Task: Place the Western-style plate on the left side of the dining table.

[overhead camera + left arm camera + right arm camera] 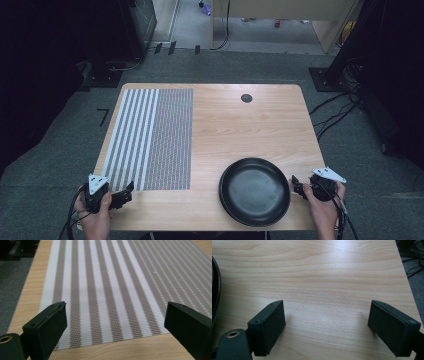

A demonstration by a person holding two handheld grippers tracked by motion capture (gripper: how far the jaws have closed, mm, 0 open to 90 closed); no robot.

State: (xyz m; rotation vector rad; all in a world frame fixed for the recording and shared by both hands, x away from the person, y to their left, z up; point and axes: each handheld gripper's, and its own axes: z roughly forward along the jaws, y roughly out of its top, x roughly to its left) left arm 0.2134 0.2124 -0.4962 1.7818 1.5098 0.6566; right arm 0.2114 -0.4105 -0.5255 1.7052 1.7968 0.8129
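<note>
Nearest the camera, the person's two hands come in at the table's [240,125] near edge, the left gripper [122,195] just off the near corner of the striped placemat [150,137] with its jaws spread wide and holding nothing; its own view looks up the mat's [107,287] brown and white stripes. The right gripper [297,187] sits just beside the right rim of the black plate [255,191], jaws likewise wide apart over bare wood, the plate's dark rim [215,290] edging its view's left side.
</note>
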